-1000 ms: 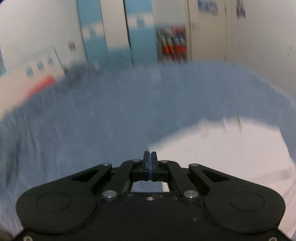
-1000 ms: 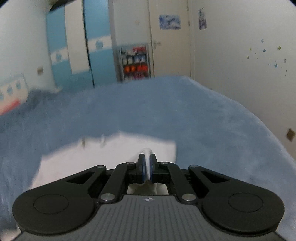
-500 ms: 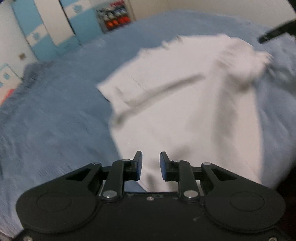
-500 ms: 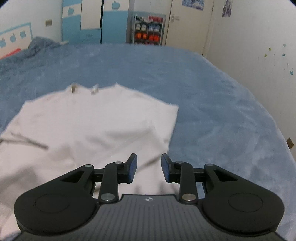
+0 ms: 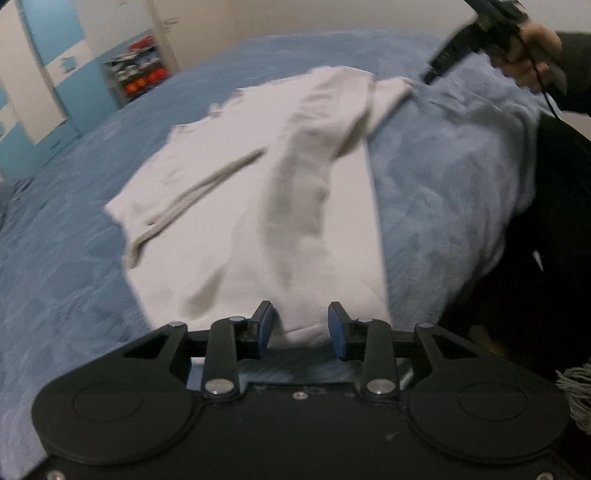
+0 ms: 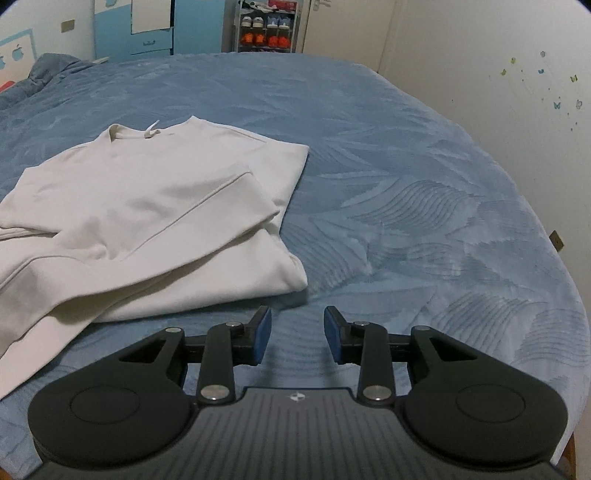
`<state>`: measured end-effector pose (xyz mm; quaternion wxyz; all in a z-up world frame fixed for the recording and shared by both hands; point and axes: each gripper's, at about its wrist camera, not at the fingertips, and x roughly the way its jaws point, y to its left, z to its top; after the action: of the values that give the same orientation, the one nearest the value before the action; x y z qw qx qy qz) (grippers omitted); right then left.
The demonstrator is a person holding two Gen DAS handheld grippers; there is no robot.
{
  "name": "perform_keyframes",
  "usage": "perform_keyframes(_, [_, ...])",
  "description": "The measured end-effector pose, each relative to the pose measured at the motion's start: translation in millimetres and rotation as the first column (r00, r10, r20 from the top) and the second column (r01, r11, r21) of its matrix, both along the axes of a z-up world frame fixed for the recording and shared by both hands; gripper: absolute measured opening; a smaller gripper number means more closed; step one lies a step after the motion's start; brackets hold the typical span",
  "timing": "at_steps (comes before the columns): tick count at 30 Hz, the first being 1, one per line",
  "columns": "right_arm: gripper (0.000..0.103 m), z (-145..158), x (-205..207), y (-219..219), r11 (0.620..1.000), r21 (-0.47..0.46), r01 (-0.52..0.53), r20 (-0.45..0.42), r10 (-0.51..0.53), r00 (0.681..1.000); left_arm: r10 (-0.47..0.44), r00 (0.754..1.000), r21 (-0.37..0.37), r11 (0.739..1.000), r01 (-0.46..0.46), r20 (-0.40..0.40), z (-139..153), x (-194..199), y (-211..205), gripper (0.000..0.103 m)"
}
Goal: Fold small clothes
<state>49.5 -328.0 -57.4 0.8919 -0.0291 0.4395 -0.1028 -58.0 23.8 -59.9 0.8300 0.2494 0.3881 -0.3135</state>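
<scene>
A white long-sleeved top [image 6: 147,206] lies partly folded on the blue bedspread [image 6: 406,184], its neck pointing away and one sleeve laid across its front. In the left wrist view the same top [image 5: 258,206] stretches away from the near hem. My left gripper [image 5: 300,325] is open just over that hem, holding nothing. My right gripper [image 6: 296,334] is open above bare bedspread, just right of the top's near corner. In the left wrist view, a hand [image 5: 532,51] holds the right gripper at the top's far right edge.
The bed edge [image 5: 517,229] drops off at the right in the left wrist view, with dark floor beyond. A shoe rack [image 6: 267,26] and blue wardrobe [image 6: 147,26] stand past the bed's far end. A crumpled blue blanket [image 6: 48,70] lies far left.
Both grippers were shut a second ago, the right one on white cloth. Both have opened, let go and drawn back, and the top now lies folded on the bed.
</scene>
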Motion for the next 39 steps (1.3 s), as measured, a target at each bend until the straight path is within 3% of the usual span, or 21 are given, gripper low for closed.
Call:
perform_keyframes(10, [0.044, -3, -1, -4, 1.000, 0.001, 0.005, -0.023, -0.005, 1.000, -0.205, 0.979, 0.127, 0.971, 0.205, -0.015, -17, -13, -10, 0.040])
perform_keyframes(15, [0.044, -7, 3, -2, 1.000, 0.019, 0.014, -0.042, -0.013, 0.999, -0.156, 0.987, 0.109, 0.981, 0.160, -0.040, -27, 3, -14, 0.041])
perform_keyframes(18, [0.044, -7, 4, 2, 1.000, 0.013, 0.007, -0.048, -0.007, 0.999, -0.100, 0.993, 0.070, 0.992, 0.105, -0.068, -30, 13, -13, 0.012])
perform_keyframes(20, [0.044, -7, 4, 4, 1.000, 0.013, 0.005, -0.047, -0.005, 0.999, -0.065, 0.994, 0.024, 0.997, 0.067, -0.089, -27, 17, -9, 0.009])
perform_keyframes(28, [0.044, -6, 4, 8, 1.000, 0.013, 0.003, -0.050, -0.002, 0.999, -0.004, 0.996, -0.031, 1.000, 0.001, -0.094, -15, 19, -1, 0.007])
perform_keyframes(39, [0.045, -1, -2, 12, 1.000, 0.001, -0.002, -0.048, 0.002, 0.999, 0.051, 0.993, -0.021, 0.998, -0.054, -0.104, -16, 20, -5, 0.007])
